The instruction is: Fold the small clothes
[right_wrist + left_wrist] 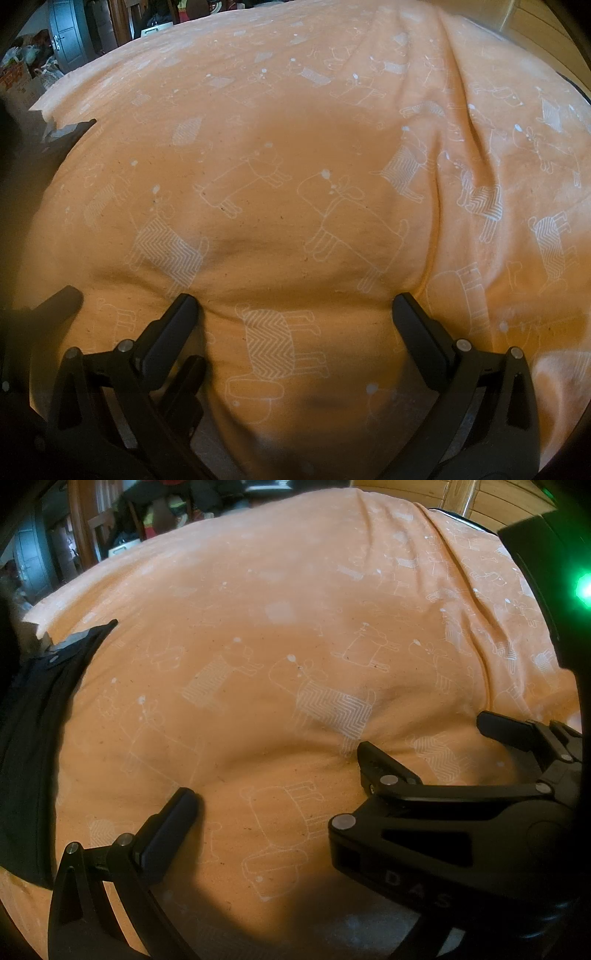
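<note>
A dark navy garment lies at the left edge of the orange dog-print bedsheet; in the right wrist view only its dim corner shows at the far left. My left gripper hovers low over bare sheet, right of the garment, open and holding nothing. Its right finger is hidden behind the right gripper's body. My right gripper is open over a printed dog, empty. In the left wrist view the right gripper sits close at the right, jaws apart. A left gripper finger shows at left.
The sheet has a long crease running down its right side. Beyond the bed's far edge are cluttered items and a grey-blue door. Wooden panelling stands at the back right.
</note>
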